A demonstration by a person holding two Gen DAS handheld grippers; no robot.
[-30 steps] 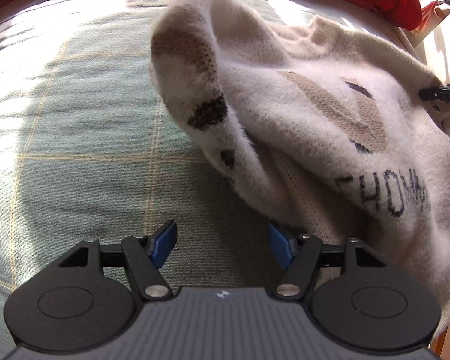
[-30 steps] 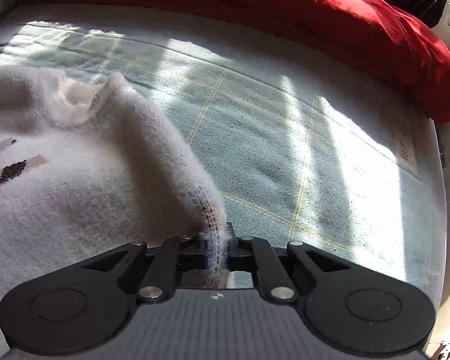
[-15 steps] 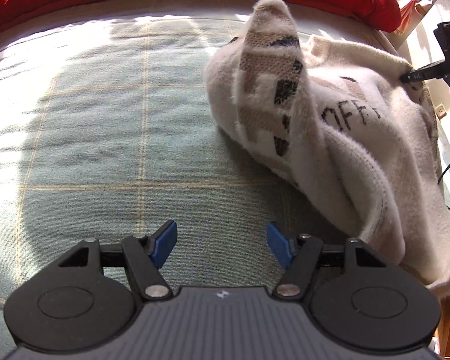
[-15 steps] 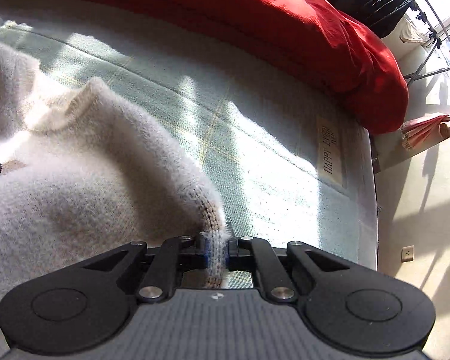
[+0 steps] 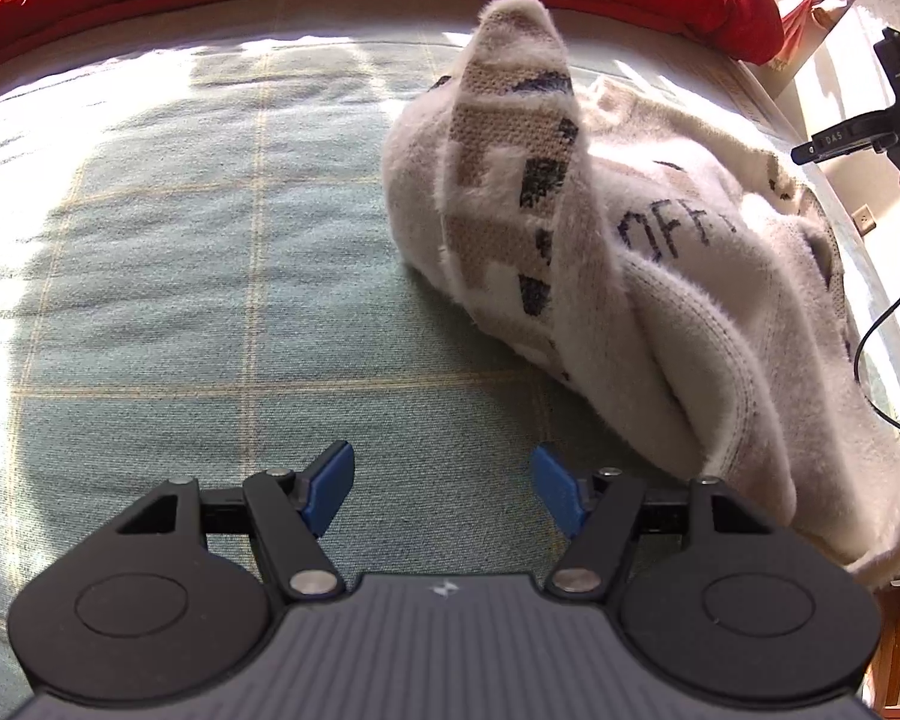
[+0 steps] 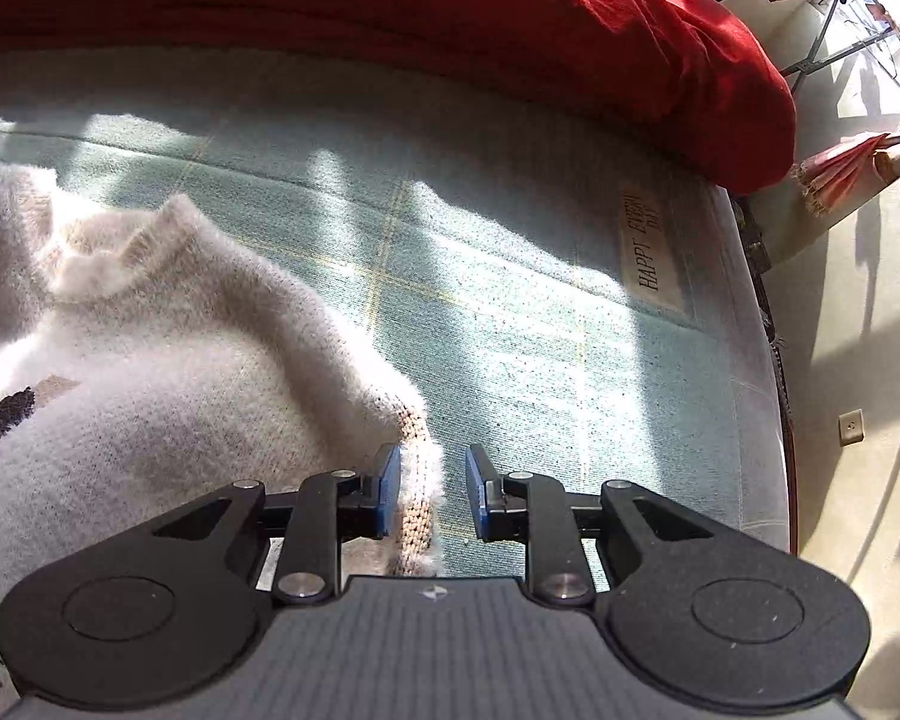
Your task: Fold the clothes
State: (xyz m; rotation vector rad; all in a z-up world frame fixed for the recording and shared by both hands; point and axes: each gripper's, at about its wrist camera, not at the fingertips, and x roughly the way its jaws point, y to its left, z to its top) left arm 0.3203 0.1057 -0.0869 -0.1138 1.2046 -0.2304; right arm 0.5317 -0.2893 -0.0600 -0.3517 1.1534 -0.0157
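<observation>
On the green checked bedcover (image 6: 510, 312), a label (image 6: 651, 252) reads "HAPPY EVERY DAY"; the sweater (image 5: 660, 276) shows only "OFF", the rest hidden by a fold. My right gripper (image 6: 432, 492) has just been opening, the cuff (image 6: 417, 480) loose between its jaws; my left gripper (image 5: 444, 480) stands open and empty.

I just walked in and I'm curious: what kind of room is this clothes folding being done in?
Most likely a bedroom at home. A fuzzy cream sweater lies on a green checked bedspread, a red duvet is bunched along its far edge, and what looks like a clothes drying rack stands by a sunny window.

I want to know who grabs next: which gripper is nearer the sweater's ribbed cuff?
Right. The right gripper straddles the ribbed cuff, jaws just opened. The left gripper hangs open over bare bedspread, apart from it.
</observation>
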